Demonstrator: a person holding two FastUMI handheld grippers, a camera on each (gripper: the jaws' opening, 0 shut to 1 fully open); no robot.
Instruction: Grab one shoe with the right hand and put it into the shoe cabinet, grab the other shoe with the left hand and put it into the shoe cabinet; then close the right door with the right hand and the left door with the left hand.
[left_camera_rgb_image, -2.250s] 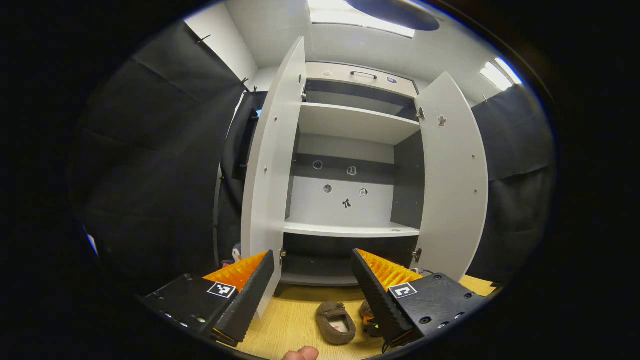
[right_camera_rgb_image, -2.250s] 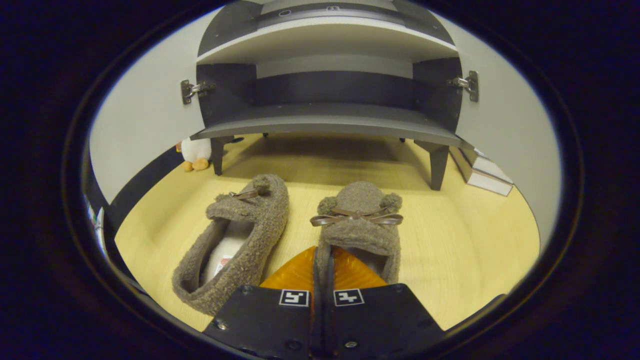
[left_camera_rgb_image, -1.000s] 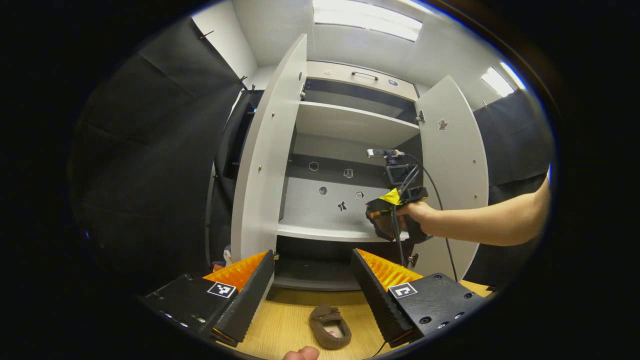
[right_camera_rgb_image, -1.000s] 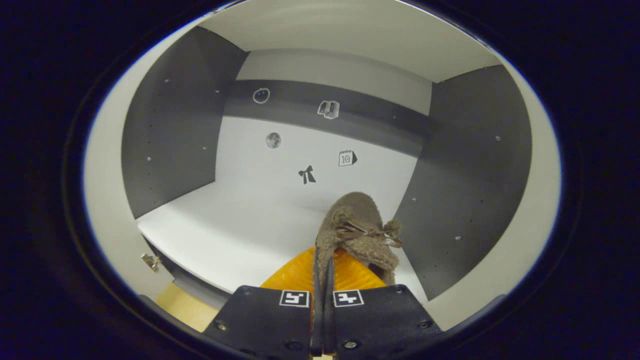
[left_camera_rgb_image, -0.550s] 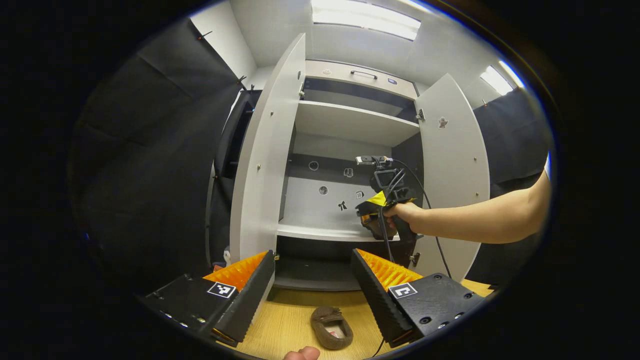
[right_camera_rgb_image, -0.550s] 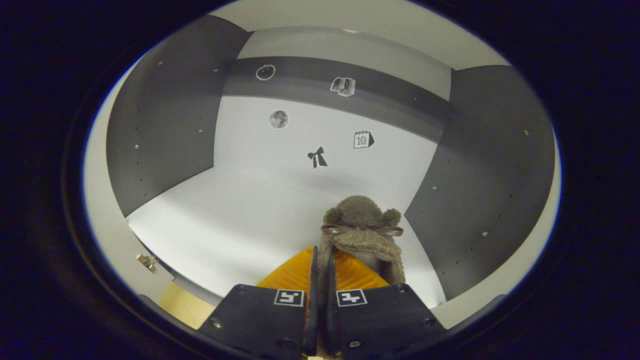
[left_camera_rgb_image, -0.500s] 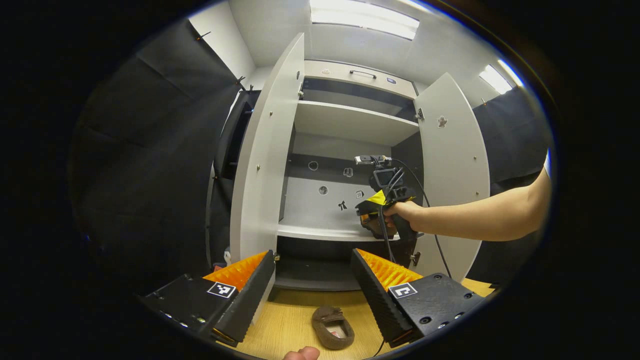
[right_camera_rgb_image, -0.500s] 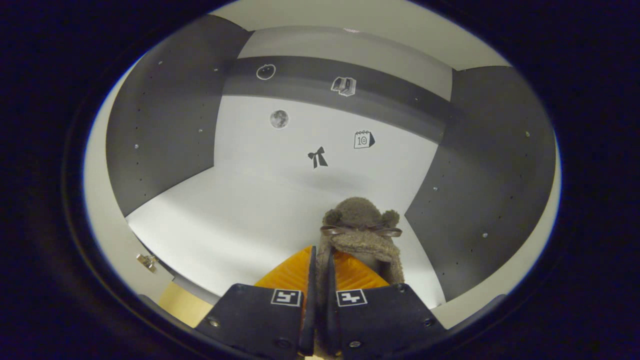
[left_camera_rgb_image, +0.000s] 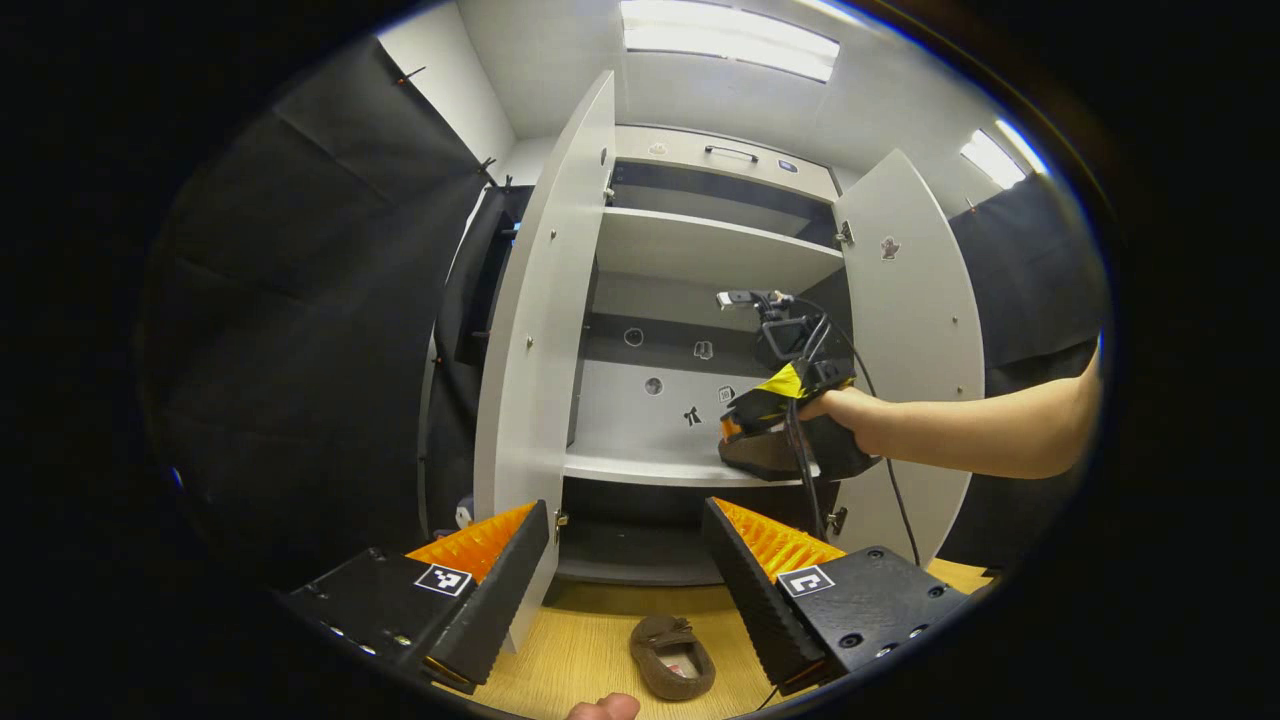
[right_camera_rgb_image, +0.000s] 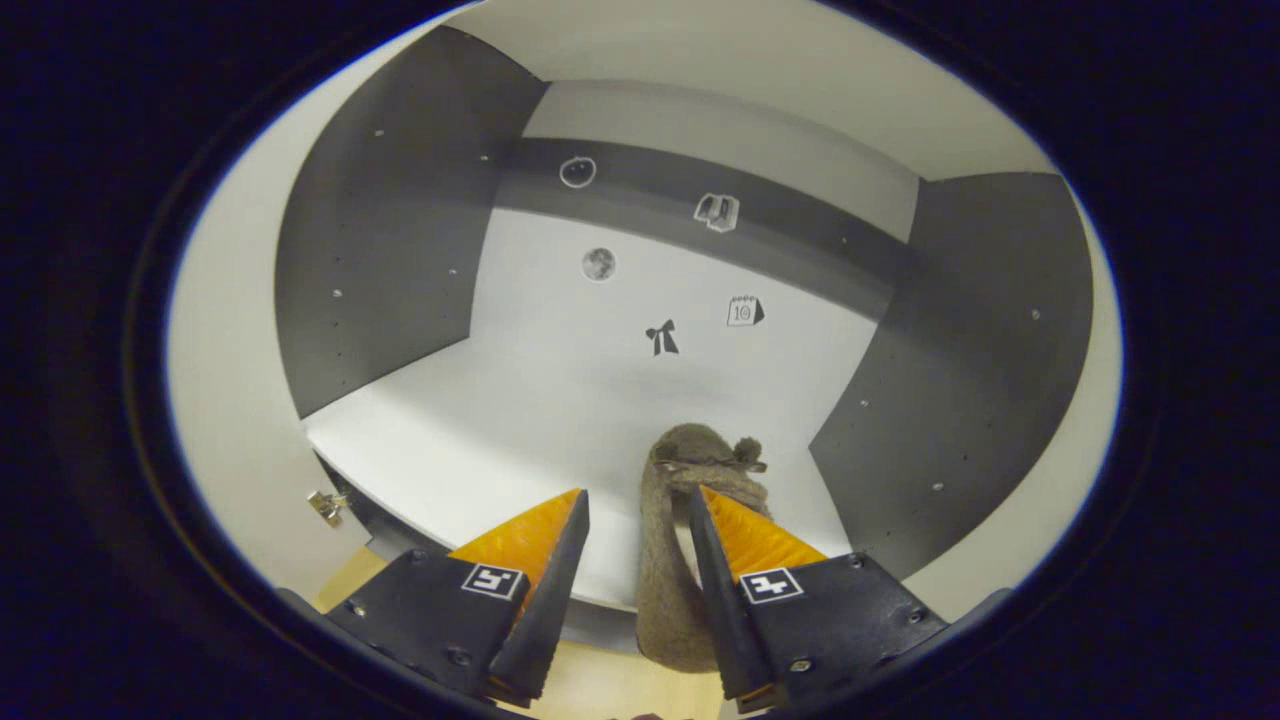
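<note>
Fuzzy brown shoe (right_camera_rgb_image: 690, 540) sits on the white middle shelf (right_camera_rgb_image: 480, 430) of the shoe cabinet (left_camera_rgb_image: 700, 250), toe toward the back panel, heel hanging slightly over the shelf's front edge, close to the dark right inner wall. My right gripper (right_camera_rgb_image: 635, 510) has its fingers spread; the shoe's rim stands between them, the right finger looks to be against it and the left one is clear, so no grip on it. In the left gripper view that same right gripper (left_camera_rgb_image: 765, 440) is at the shelf front, held by my hand (left_camera_rgb_image: 850, 415), cable trailing down.

My left gripper (left_camera_rgb_image: 625, 520) is wide open and holds nothing, low in front of the cabinet. The other shoe (left_camera_rgb_image: 672, 657) lies on the wood floor (left_camera_rgb_image: 590, 655) below and between its fingers, opening up, just in front of the cabinet base.

Both doors are swung open: left door (left_camera_rgb_image: 545, 320) and right door (left_camera_rgb_image: 915, 330).

Writing: the back panel carries small stickers, a bow (right_camera_rgb_image: 661, 338), a moon-like disc (right_camera_rgb_image: 598, 264), a circle outline (right_camera_rgb_image: 577, 172), a book-like icon (right_camera_rgb_image: 716, 211), and a calendar icon (right_camera_rgb_image: 745, 311) reading "10". Each gripper body carries square black-and-white marker tags (right_camera_rgb_image: 770, 585); no readable text on them. There's a small sticker on the right door's inner face, too small to make out. No brand legible on either shoe.
</note>
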